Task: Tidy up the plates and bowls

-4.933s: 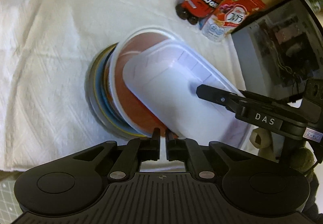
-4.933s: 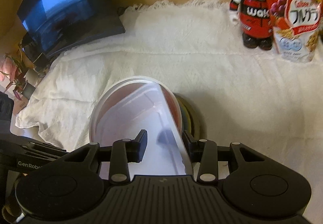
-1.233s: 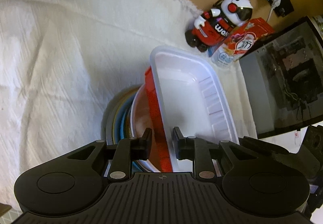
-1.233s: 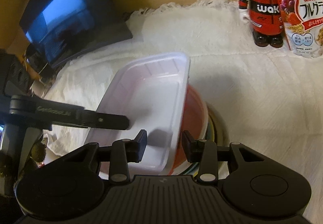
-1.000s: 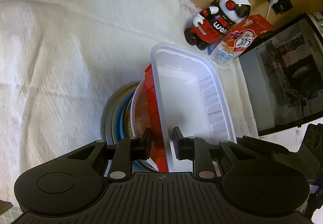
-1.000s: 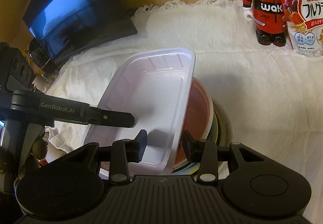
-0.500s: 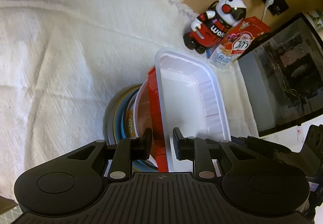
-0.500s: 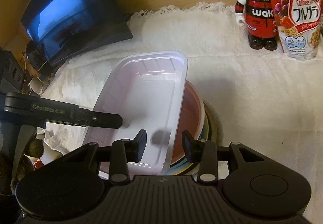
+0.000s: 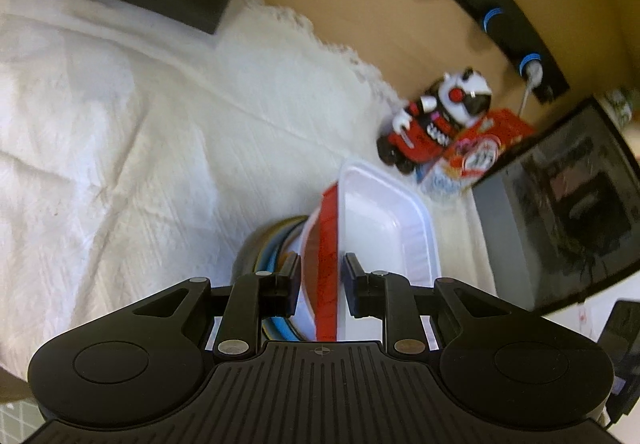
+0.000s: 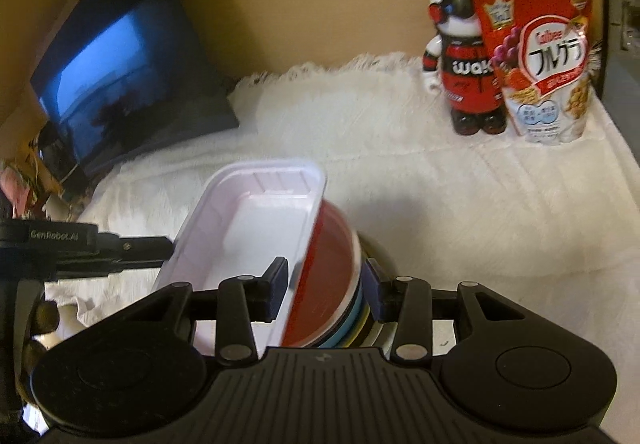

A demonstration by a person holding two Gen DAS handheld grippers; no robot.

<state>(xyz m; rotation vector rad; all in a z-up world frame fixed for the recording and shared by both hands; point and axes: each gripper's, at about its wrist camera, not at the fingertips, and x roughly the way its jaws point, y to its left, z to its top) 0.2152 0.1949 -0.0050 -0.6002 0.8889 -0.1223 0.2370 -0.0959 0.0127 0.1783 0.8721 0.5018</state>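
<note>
A stack of plates and bowls [image 10: 340,308] is held between both grippers above the white cloth. On top sits a white rectangular tray [image 10: 256,219] with red sides, in a red bowl [image 10: 328,264] over blue and yellow plates. In the left wrist view the tray [image 9: 380,228] and red side [image 9: 326,264] lie between the jaws. My left gripper [image 9: 319,280] is shut on the stack's near edge. My right gripper [image 10: 326,284] is shut on the opposite edge. The left gripper's finger [image 10: 120,244] shows at the tray's left rim.
A toy figure [image 10: 460,59] and a red cereal bag [image 10: 540,55] stand at the back right. A dark monitor [image 10: 120,83] leans at the back left. A black computer case [image 9: 560,211] stands right of the stack. The white cloth [image 9: 120,163] covers the table.
Both grippers have lifted the stack off the cloth and risen. The stack sat on the cloth 4.9 s ago; both views now look from higher and are blurred by motion.
</note>
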